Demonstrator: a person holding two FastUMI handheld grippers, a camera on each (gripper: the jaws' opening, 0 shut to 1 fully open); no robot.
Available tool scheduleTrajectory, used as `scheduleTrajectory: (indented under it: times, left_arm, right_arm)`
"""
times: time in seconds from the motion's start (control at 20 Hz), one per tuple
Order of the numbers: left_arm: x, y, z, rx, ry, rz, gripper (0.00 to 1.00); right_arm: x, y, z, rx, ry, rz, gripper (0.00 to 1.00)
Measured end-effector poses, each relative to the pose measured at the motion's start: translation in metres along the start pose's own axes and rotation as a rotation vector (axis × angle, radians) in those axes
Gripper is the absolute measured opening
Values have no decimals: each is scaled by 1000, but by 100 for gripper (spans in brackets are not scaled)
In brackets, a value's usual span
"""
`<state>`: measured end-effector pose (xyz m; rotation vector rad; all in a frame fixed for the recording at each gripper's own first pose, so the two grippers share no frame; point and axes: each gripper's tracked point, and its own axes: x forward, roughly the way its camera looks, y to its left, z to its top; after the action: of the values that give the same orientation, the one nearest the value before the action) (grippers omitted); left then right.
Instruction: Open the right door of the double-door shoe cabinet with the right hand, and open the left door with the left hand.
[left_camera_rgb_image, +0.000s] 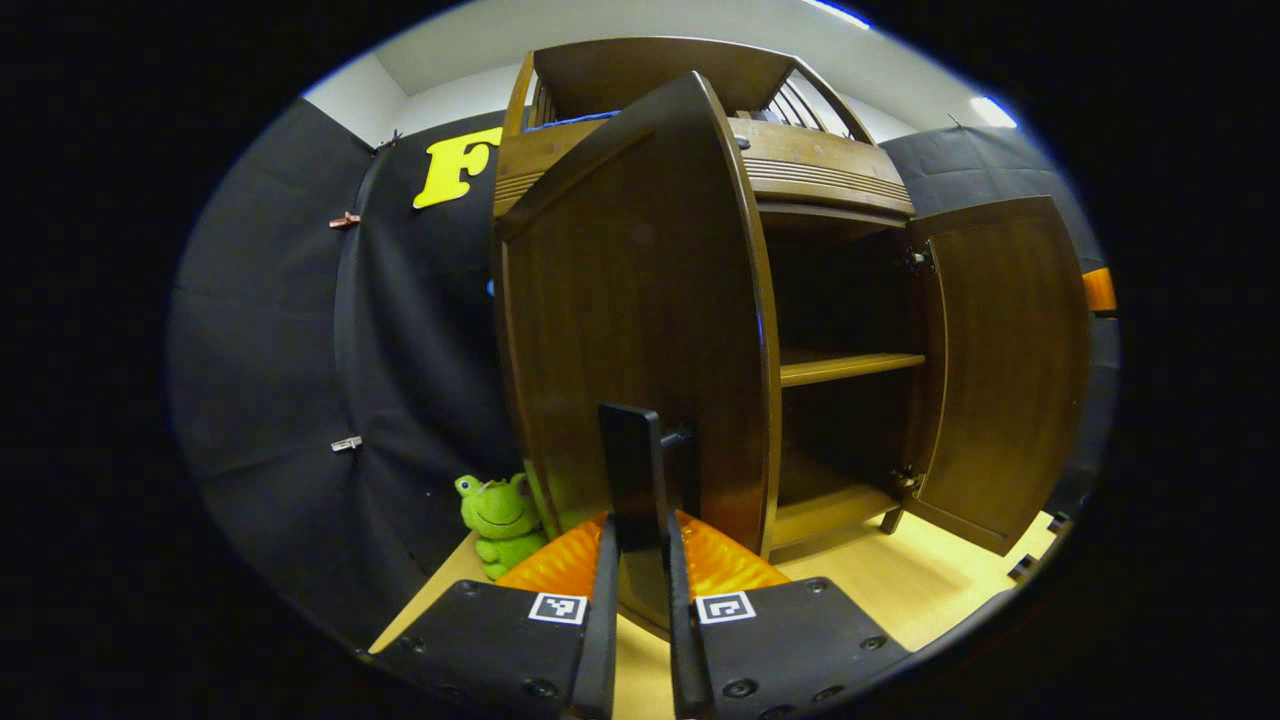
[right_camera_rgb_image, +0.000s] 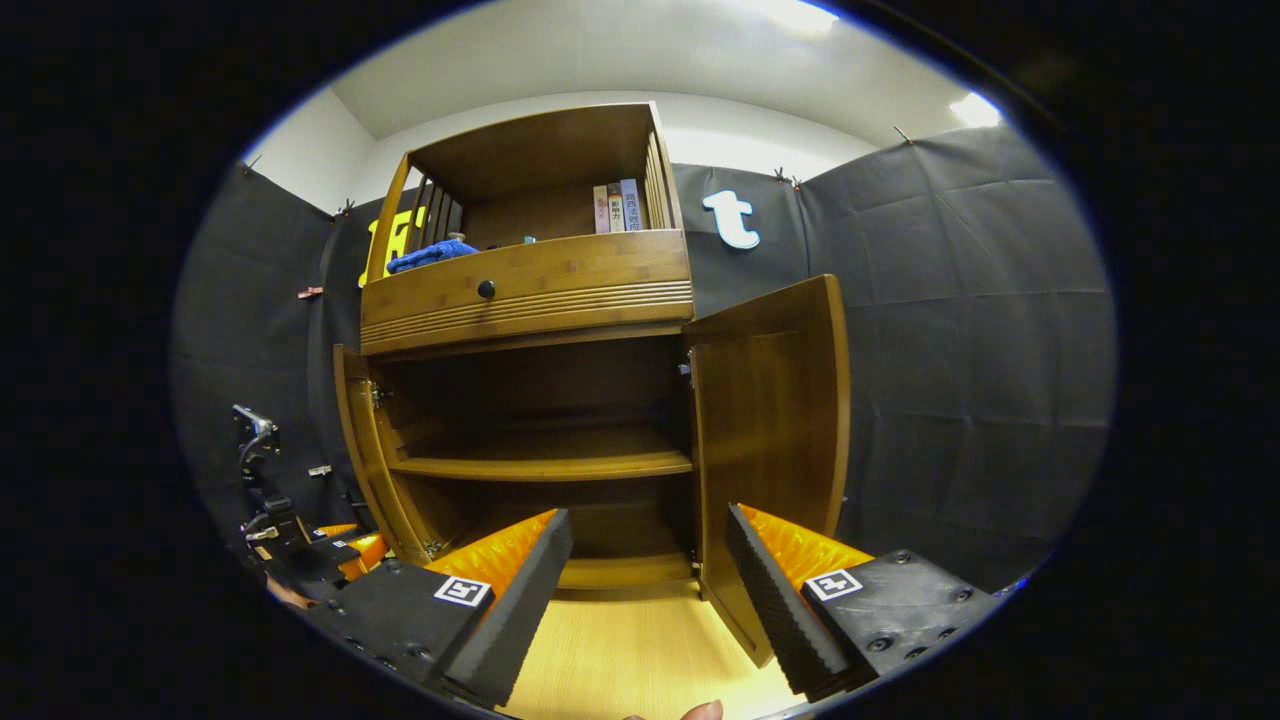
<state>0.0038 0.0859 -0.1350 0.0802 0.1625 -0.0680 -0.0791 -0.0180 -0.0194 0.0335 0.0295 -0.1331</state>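
Note:
The brown wooden shoe cabinet (right_camera_rgb_image: 530, 300) stands with both lower doors swung open. In the left gripper view the left door (left_camera_rgb_image: 630, 300) rises close in front of me. My left gripper (left_camera_rgb_image: 640, 530) is shut on that door's dark upright handle (left_camera_rgb_image: 630, 460). The right door (left_camera_rgb_image: 1010, 360) hangs open farther off. In the right gripper view the right door (right_camera_rgb_image: 770, 420) stands open just right of my right gripper (right_camera_rgb_image: 648, 528). That gripper is open, its jaws wide apart with nothing between them. The left door (right_camera_rgb_image: 362, 450) shows edge-on, with the left gripper (right_camera_rgb_image: 310, 555) beside it.
Inside the cabinet is a wooden shelf (right_camera_rgb_image: 545, 465). Above it sit a drawer with a black knob (right_camera_rgb_image: 486, 289), a blue cloth (right_camera_rgb_image: 430, 255) and some books (right_camera_rgb_image: 617, 207). A green frog plush (left_camera_rgb_image: 500, 520) sits on the light floor (left_camera_rgb_image: 930, 580) left of the cabinet.

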Motion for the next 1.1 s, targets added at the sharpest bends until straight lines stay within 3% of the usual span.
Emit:
scheduleTrajectory:
  times: [0.75, 0.8, 0.95, 1.1]
  left_arm:
    - [-44, 108, -12, -23, -35, 122, 18]
    - [-47, 117, -12, -37, -34, 130, 12]
    - [-55, 141, -16, -70, -33, 145, 9]
    - [-62, 142, -16, -48, -31, 139, 15]
  right_arm:
    - [7, 47, -9, 26, 6, 80, 98]
    - [7, 48, -10, 25, 7, 84, 98]
    - [7, 52, -11, 18, 8, 93, 98]
    - [8, 52, -11, 10, 8, 95, 98]
